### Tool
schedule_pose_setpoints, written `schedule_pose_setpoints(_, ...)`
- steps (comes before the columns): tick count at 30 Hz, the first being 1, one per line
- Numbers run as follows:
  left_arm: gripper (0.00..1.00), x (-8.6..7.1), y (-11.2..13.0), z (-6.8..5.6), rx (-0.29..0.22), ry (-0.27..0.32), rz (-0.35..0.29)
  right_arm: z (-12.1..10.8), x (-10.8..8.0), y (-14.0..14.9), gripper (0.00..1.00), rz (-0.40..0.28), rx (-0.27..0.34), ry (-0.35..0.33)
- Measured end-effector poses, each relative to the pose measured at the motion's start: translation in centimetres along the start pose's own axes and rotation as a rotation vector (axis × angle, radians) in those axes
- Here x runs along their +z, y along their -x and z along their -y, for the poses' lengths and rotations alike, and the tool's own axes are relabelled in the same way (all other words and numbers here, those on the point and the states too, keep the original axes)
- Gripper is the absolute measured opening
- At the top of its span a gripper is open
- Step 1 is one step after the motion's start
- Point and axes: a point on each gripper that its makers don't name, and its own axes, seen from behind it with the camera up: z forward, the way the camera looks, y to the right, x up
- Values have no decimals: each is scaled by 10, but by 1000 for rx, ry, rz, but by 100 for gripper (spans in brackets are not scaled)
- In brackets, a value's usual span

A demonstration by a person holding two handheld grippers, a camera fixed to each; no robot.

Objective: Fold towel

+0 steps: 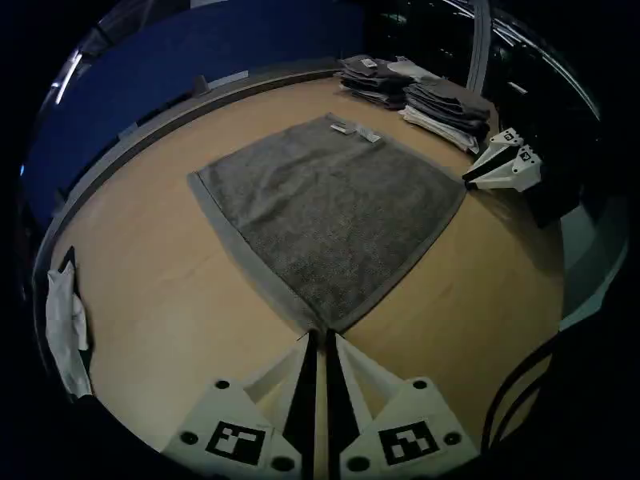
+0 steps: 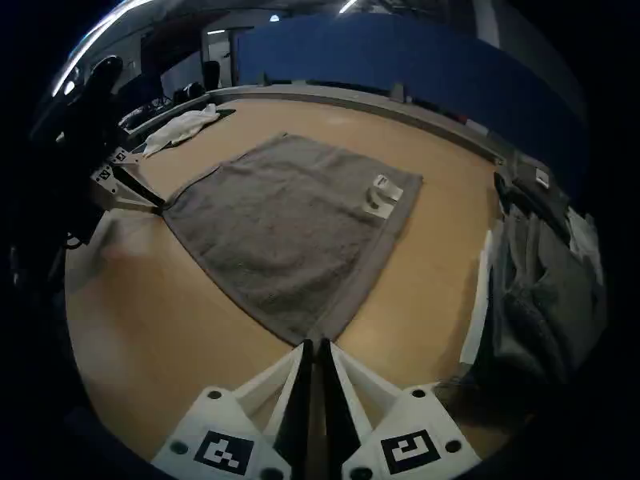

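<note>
A grey towel [image 1: 328, 200] lies flat on the wooden table [image 1: 160, 296], its white label [image 1: 356, 130] at the far edge. My left gripper [image 1: 320, 336] has its fingers together on the towel's nearest corner. In the right gripper view, my right gripper [image 2: 314, 344] pinches the adjacent corner of the towel [image 2: 288, 232], with the label [image 2: 382, 194] to the right. Each view also shows the other gripper at its own corner: the right gripper [image 1: 470, 183] at the right, the left gripper [image 2: 158, 204] at the left. Both corners rest on the table.
Stacks of folded grey towels [image 1: 416, 92] stand at the table's far right; the same pile [image 2: 544, 296] sits close beside my right gripper. A white cloth [image 1: 64, 320] lies at the table's left edge. A blue partition [image 1: 200, 48] runs along the back.
</note>
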Motion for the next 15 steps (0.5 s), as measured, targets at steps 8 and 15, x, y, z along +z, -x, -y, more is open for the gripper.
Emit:
schedule_pose_setpoints(8, 7, 0, -1, -3, 3, 8, 1, -2, -1, -1, 7, -1, -4, 7)
schedule_pose_setpoints(15, 7, -5, -5, -3, -6, 8, -4, -5, -7, -10, 7, -16, 2, 12)
